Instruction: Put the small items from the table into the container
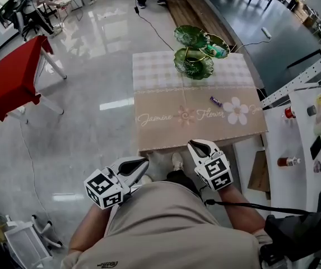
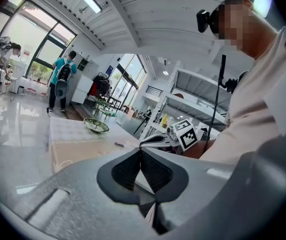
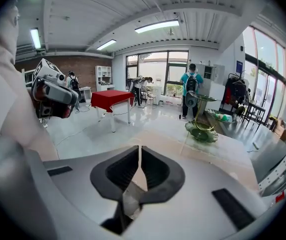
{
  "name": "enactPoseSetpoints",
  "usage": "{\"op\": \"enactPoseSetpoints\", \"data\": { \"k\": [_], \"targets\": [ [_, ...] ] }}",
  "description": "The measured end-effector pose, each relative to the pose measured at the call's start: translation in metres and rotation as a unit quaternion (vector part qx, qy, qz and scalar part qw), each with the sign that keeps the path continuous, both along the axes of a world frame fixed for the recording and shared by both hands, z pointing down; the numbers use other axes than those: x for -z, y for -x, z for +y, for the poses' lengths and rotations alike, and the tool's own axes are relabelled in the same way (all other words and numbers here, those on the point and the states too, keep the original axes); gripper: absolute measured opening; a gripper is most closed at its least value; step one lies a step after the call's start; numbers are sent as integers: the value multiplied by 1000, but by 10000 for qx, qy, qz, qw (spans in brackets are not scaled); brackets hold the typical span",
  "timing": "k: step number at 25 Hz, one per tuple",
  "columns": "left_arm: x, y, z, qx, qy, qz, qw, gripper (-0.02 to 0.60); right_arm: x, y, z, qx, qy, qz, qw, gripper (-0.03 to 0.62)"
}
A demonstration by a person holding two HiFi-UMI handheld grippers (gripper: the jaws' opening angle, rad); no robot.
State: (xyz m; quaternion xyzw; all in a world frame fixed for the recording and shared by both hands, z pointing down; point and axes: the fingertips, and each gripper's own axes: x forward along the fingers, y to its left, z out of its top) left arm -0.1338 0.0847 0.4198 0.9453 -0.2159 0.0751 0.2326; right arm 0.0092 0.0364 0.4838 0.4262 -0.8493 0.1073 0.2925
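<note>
A small purple wrapped item (image 1: 215,101) lies on the beige flower-print table (image 1: 166,129), right of its middle; it is also a dark speck in the left gripper view (image 2: 119,144). A green tiered dish stand (image 1: 194,52) (image 3: 201,132) stands at the table's far end, with a teal thing (image 1: 219,51) in one upper dish. Both grippers hang close to the person's body, short of the table's near edge. My left gripper (image 1: 144,162) (image 2: 141,151) is shut with nothing in it. My right gripper (image 1: 194,144) (image 3: 140,149) has its jaws together, also holding nothing.
A red-covered table (image 1: 14,74) stands on the glossy floor to the left. A white shelf unit (image 1: 297,133) with bottles flanks the table on the right. A cable (image 1: 149,24) runs over the floor beyond the table. People stand far off by the windows (image 3: 191,84).
</note>
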Motion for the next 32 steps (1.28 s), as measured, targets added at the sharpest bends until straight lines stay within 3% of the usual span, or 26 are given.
{"op": "enactPoseSetpoints", "data": {
  "k": [5,16,24,32],
  "targets": [
    [-3,6,22,-130,-119,-89,9998,8,4,29,26,288,-71,-144,9995,29],
    [-14,34,51,34,-103,-231,9997,8,4,65,58,680,-83,-137,9976,29],
    [-14,28,51,-7,-140,-314,9994,8,2,57,58,618,-89,-166,9979,29],
    [-17,0,31,-129,-40,-356,9993,8,-6,23,44,388,11,-240,9990,29]
  ]
}}
